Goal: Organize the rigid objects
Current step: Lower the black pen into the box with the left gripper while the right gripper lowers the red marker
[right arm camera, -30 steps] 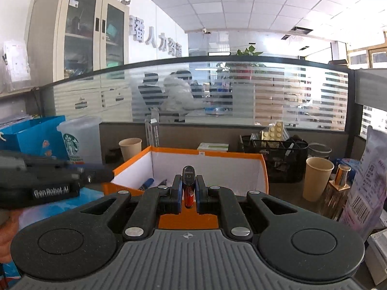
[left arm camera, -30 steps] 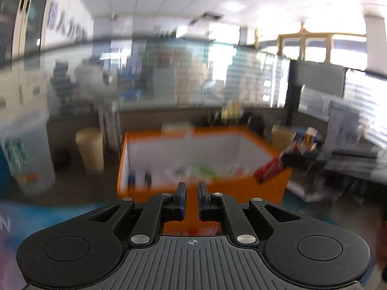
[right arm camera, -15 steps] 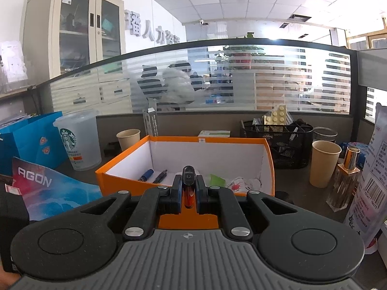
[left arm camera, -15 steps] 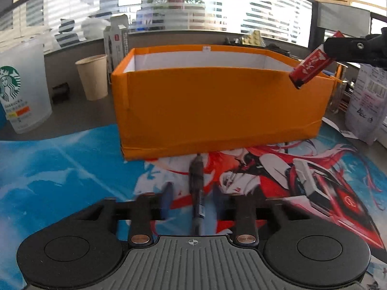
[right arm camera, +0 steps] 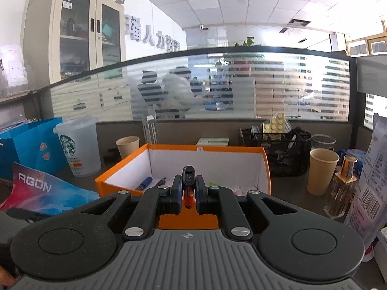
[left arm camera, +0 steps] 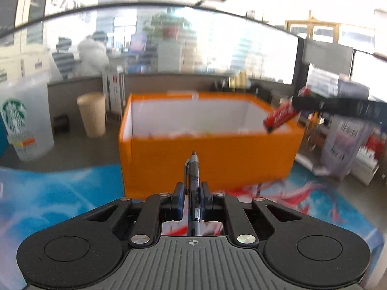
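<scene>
While left gripper (left arm camera: 192, 191) clamps pen (left arm camera: 194, 178) | right gripper (right arm camera: 188, 188) clamps probably a lighter (right arm camera: 188, 186) | only right view shows box (right arm camera: 264, 169) contents

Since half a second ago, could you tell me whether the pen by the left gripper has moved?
Yes. The pen lay on the mat before the orange box; now the left gripper holds it raised against the box's front wall.

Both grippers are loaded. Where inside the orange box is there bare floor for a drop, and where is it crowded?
In the right wrist view, the orange box has bare white floor along its back wall, between the pens at the left wall and the wrappers at the right. Outside its right wall, the paper cup and mesh organizer crowd the desk.
</scene>
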